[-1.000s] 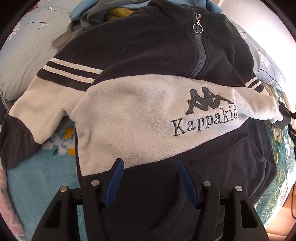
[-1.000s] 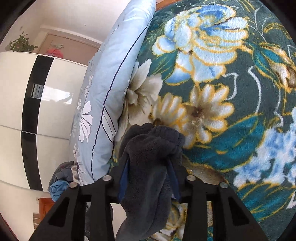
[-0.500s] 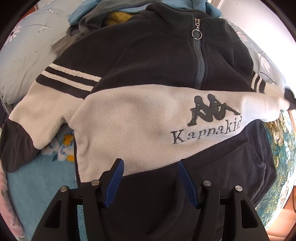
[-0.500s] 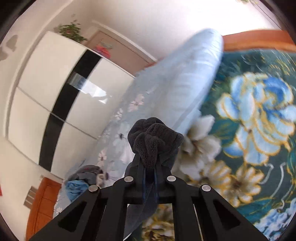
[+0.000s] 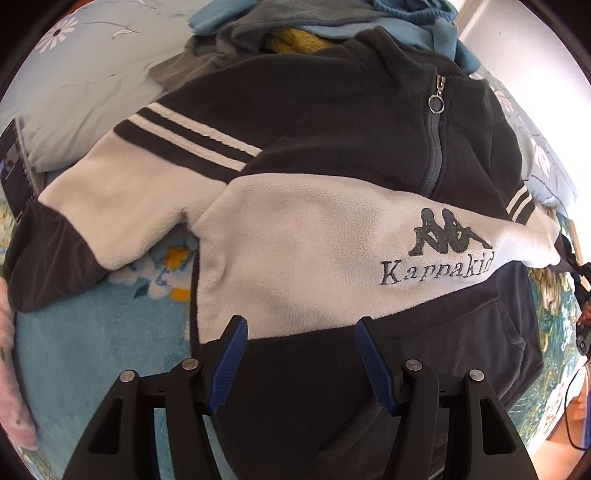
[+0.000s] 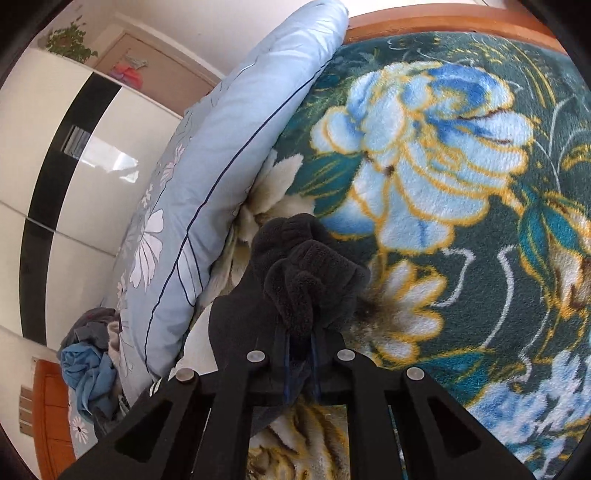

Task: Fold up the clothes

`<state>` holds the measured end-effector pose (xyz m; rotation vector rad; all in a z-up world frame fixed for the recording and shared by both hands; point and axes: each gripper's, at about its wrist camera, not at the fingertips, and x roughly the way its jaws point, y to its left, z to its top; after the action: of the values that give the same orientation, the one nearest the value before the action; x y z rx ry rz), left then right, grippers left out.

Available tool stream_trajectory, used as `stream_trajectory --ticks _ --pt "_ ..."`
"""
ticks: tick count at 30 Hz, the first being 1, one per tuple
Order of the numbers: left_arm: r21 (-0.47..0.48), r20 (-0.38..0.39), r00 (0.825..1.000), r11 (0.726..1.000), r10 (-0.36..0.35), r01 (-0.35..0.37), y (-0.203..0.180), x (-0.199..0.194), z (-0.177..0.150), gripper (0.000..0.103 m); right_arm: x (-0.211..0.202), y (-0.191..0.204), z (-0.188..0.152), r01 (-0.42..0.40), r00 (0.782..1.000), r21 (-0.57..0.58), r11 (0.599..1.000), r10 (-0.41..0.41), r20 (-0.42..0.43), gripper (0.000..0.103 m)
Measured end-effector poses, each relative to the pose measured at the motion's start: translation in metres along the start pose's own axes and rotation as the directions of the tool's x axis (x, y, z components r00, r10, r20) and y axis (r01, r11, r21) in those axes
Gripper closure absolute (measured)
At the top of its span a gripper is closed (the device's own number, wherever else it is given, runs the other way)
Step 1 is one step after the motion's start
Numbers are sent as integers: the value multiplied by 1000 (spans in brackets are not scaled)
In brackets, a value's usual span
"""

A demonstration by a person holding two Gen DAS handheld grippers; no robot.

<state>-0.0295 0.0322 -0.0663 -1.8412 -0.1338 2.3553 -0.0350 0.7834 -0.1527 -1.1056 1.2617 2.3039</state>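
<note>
Lying front-up on the floral blanket (image 5: pixel 92 354), the dark-and-cream Kappakid fleece pullover (image 5: pixel 314 240) fills the left wrist view, its zip collar toward 12 o'clock and its hem toward 6 o'clock. One sleeve (image 5: pixel 85 206) sprawls flat toward 9 o'clock; the other runs off toward 3 o'clock, where its dark cuff (image 6: pixel 306 273) sits bunched in the right gripper (image 6: pixel 299 343).

A second ago the right gripper's fingers stood apart around that cuff; half a second ago they had closed on it, and now they are pressed together with the fleece pinched between them, the cuff puffing out ahead of the tips. The sleeve in the left view has also risen a little and drawn taut toward 3 o'clock. My reading is that the grasp is made and the sleeve fold can begin, with the cuff to be carried across the chest toward 9 o'clock.

The left gripper (image 5: pixel 299 354) hovers over the dark hem band, its blue-lined fingers (image 5: pixel 231 365) spread wide and holding nothing, pointing up the garment toward 12 o'clock. The right gripper points out over the blanket toward a pale blue quilt (image 6: pixel 221 177) at 10 o'clock. Beyond the collar, at 12 o'clock, lies a heap of other clothes (image 5: pixel 295 26).
</note>
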Motion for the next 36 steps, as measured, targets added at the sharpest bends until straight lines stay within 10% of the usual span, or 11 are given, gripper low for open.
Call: stream_trajectory --ticks 2,7,15,23,28,32,36 --pt "-22 7 1000 1000 1 -1 9 -7 -6 38 -12 8 -5 12 1000 -28 1000 -12 3 62" --pt "-129 13 1000 992 -2 3 42 -19 -32 37 -35 20 -67 -68 993 -90 994 59 -100 58" --pt "-208 -41 998 977 -55 45 77 -19 -77 35 1 66 -209 -259 850 -233 937 106 -516 58" --pt "-281 -121 971 945 -206 166 90 -7 -110 32 3 72 -231 -257 837 -174 951 129 -532 58" --pt "-266 -122 957 937 -264 225 90 -16 -119 34 -3 70 -239 -234 827 -169 957 105 -552 81" --pt "-243 -132 963 949 -237 200 91 -22 -123 77 -14 71 -239 -193 842 -162 968 79 -534 91" --pt "-270 -117 965 942 -235 197 100 -32 -124 91 -23 80 -244 -152 855 -185 971 35 -518 92"
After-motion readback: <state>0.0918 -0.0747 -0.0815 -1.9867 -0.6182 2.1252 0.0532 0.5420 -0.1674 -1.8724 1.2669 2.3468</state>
